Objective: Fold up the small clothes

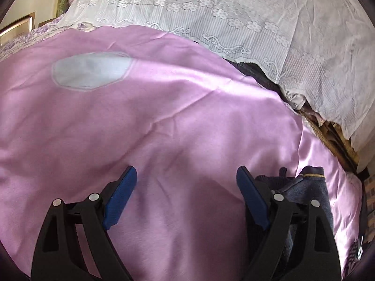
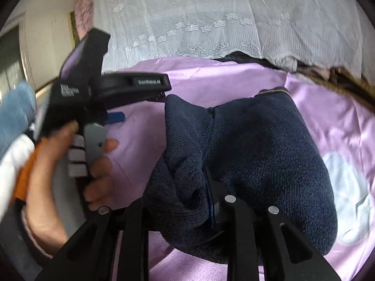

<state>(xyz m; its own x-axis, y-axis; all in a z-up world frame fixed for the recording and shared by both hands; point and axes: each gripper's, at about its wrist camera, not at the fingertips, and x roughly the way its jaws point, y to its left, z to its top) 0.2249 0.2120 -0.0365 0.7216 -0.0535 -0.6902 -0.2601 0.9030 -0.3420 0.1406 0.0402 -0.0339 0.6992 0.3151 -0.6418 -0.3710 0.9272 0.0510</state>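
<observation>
A dark navy knitted garment (image 2: pixel 257 145) lies bunched on the pink satin sheet (image 2: pixel 199 79). My right gripper (image 2: pixel 187 187) is shut on a thick fold of it. The cloth drapes over the left finger and hides it, and the blue pad (image 2: pixel 212 201) of the right finger presses against the fold. In the left wrist view my left gripper (image 1: pixel 186 173) stands open over bare pink sheet (image 1: pixel 164 105), with nothing between its blue pads. The navy garment (image 1: pixel 311 187) lies just right of its right finger. A hand (image 2: pixel 98 164) holds the left gripper (image 2: pixel 131 103), blurred, left of the garment.
A white lace cloth (image 1: pixel 234 23) covers the far side beyond the sheet. The sheet carries a pale oval patch (image 1: pixel 91 70). Brown woven material (image 1: pixel 328 128) shows at the right edge. Blue and white folded cloths (image 2: pixel 16 121) sit at the far left.
</observation>
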